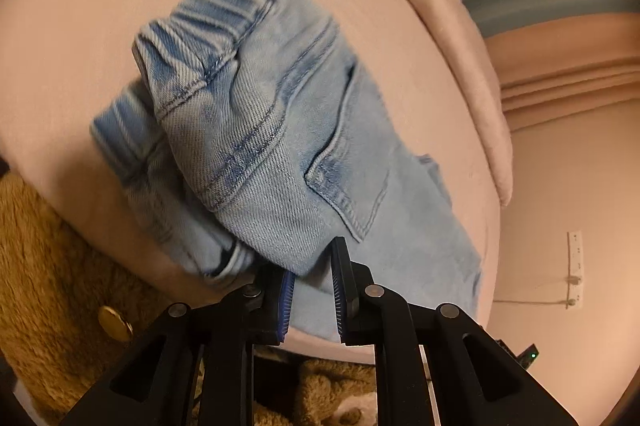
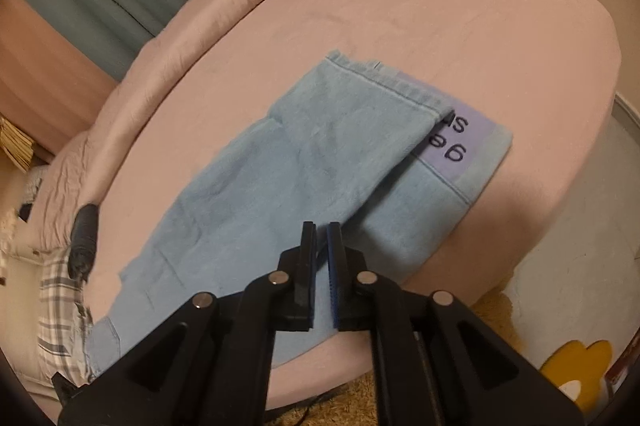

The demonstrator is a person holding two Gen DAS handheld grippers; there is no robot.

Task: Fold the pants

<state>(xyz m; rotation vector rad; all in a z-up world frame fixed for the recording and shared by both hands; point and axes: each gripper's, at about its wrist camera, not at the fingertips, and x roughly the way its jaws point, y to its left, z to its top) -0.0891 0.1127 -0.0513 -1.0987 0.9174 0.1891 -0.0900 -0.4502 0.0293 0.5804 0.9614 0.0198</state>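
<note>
The pants (image 1: 276,130), pale blue denim, are lying on a round pink bed (image 1: 80,6), with the elastic waistband end bunched and folded over near the bed's centre. The left gripper (image 1: 312,290) is pinching a fold of the denim near the bed's front edge, its jaws narrowed onto the cloth. The right gripper (image 2: 322,274) is hovering over the legs (image 2: 304,162), jaws nearly together and nothing between them. A lilac patch (image 2: 460,142) with dark lettering is showing at the hem, toward the bed's far side.
</note>
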